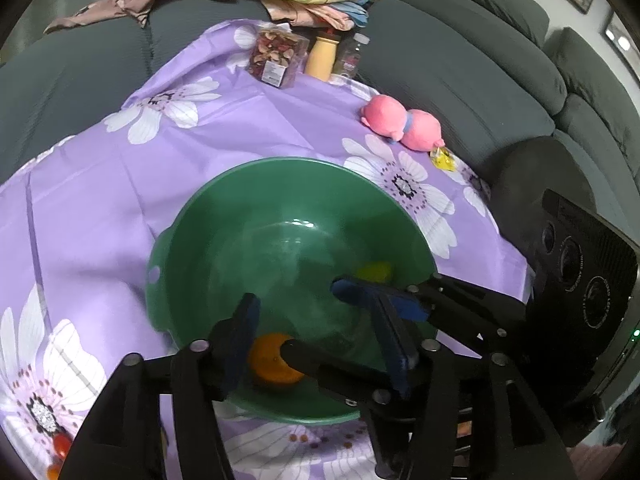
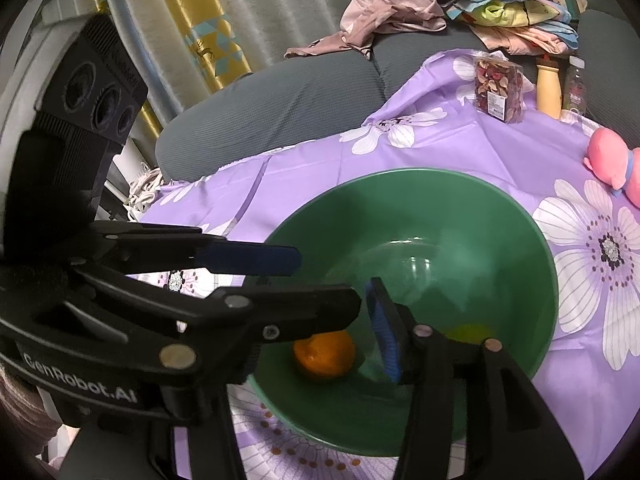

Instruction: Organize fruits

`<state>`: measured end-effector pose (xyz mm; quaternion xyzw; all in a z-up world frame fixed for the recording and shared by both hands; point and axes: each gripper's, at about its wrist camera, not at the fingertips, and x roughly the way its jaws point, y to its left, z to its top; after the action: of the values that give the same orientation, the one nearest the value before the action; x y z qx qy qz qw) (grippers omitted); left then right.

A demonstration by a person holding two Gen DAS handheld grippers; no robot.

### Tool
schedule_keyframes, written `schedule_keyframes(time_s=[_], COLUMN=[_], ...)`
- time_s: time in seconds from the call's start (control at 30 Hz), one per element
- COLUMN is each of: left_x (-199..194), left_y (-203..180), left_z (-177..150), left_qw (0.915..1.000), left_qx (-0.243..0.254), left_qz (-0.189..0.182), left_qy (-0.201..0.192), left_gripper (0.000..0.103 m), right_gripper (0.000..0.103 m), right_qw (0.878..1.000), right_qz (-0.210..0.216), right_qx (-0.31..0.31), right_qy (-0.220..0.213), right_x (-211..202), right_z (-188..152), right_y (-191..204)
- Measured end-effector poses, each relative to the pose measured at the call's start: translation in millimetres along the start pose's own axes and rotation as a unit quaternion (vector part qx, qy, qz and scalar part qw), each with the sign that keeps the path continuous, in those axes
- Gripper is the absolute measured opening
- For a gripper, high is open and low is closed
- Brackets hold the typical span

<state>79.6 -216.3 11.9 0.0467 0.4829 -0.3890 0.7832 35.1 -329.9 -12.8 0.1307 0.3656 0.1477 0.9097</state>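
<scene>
Judging from both wrist views, you are at the release step: the orange fruit (image 2: pixel 325 354) and the yellow-green fruit (image 2: pixel 468 333) lie loose in the green bowl (image 2: pixel 416 184), well apart from each other. Your left gripper (image 1: pixel 316 336) and right gripper (image 2: pixel 340 284) stand parted over it, gripping nothing. Next, lift both clear of the rim and fetch whatever fruit remains (small red-orange pieces (image 1: pixel 60 446) show at the tablecloth's (image 1: pixel 100 200) near edge, too blurred to identify).

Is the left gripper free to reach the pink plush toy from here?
Probably yes: the left gripper is open and empty over the green bowl, and only bare cloth lies before the pink plush toy.
</scene>
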Motion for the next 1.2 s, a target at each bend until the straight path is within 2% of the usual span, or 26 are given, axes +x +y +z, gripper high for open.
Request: schedule_keyframes(time_s=[0.07,0.23,0.33,0.4,0.53,0.7,1.2], left_x=[-2,-7,-13,-18,-29,-43,-89], left_y=[2,5,9,11,16,24,49], left_z=[0,-2,-4,-5,-7,-18,-59], left_qw=[1.0000,0.9999,0.9996,0.9995,0.9990,0.9981,0.9928], left_qx=[-0.003,-0.011,-0.018,-0.024,-0.033,-0.048,-0.096], left_qz=[0.004,0.012,0.017,0.018,0.020,0.021,0.040], left_qy=[-0.001,-0.003,-0.009,-0.012,-0.021,-0.031,-0.059], left_gripper=[0.066,0.070,0.079,0.080,0.080,0.091,0.092], right_gripper=[0.055,0.061,0.065,0.069,0.071,0.077,0.085], right_qw=[1.000,1.000,1.000,1.000,1.000,1.000,1.000], right_qz=[0.000,0.001,0.000,-0.003,-0.004,-0.003,-0.010], right_qx=[0.001,0.005,0.007,0.007,0.009,0.009,-0.001], right_qy=[-0.001,-0.007,-0.015,-0.018,-0.020,-0.024,-0.021], right_x=[-1,-4,-9,-11,-17,-24,-39], right_z=[0,-2,-3,-5,-8,-14,-26], right_y=[0,1,2,4,7,14,40])
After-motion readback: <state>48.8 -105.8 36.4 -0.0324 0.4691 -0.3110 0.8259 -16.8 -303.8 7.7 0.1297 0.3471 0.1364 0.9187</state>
